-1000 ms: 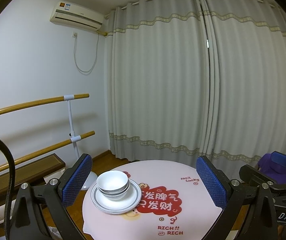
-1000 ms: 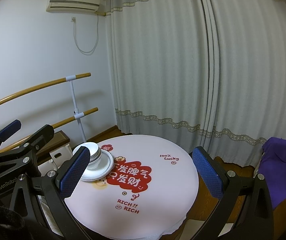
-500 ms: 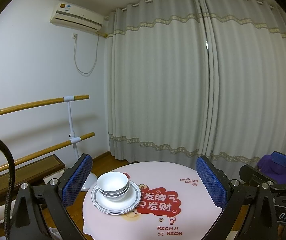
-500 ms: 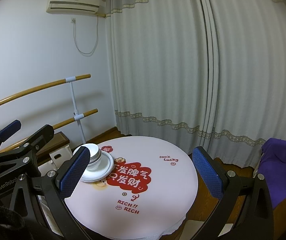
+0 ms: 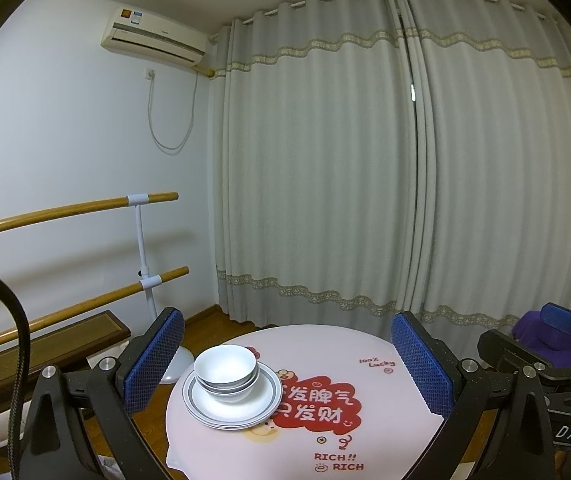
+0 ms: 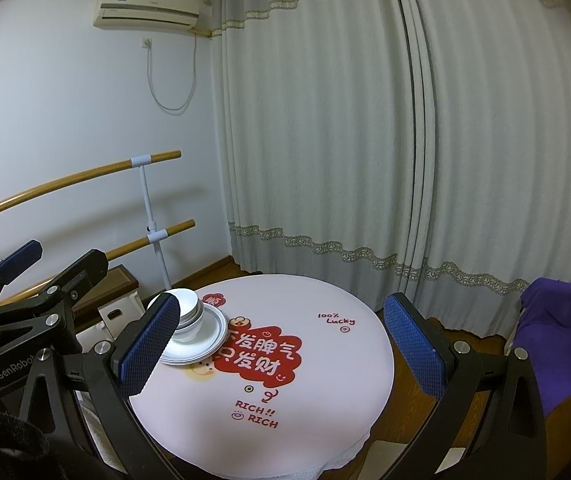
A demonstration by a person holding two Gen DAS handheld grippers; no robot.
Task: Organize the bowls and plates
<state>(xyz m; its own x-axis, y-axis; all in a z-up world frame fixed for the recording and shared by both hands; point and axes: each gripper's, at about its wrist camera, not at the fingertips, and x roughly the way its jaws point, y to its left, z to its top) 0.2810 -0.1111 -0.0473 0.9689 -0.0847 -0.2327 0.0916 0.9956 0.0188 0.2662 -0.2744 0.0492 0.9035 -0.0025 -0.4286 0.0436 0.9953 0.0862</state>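
Observation:
White bowls (image 5: 225, 372) sit nested on a stack of grey-rimmed white plates (image 5: 251, 410) at the left side of a round table (image 5: 381, 420) with a pink cloth and red lettering. My left gripper (image 5: 285, 364) hangs open above and short of the table, nothing between its blue pads. My right gripper (image 6: 281, 348) is likewise open and empty, held back from the table (image 6: 325, 380). In the right wrist view its left finger (image 6: 149, 348) covers part of the bowls (image 6: 187, 306) and plates (image 6: 211, 338).
Grey curtains (image 5: 385, 168) close off the back. Two wooden barre rails (image 5: 65, 210) on a white stand run along the left wall. A purple cushion (image 6: 557, 332) lies at the right. A low wooden bench (image 5: 45, 344) and white boxes (image 6: 115, 314) stand left of the table.
Both grippers have tilted or risen slightly, so the table sits a little lower in each view. The bowls and plates have not moved.

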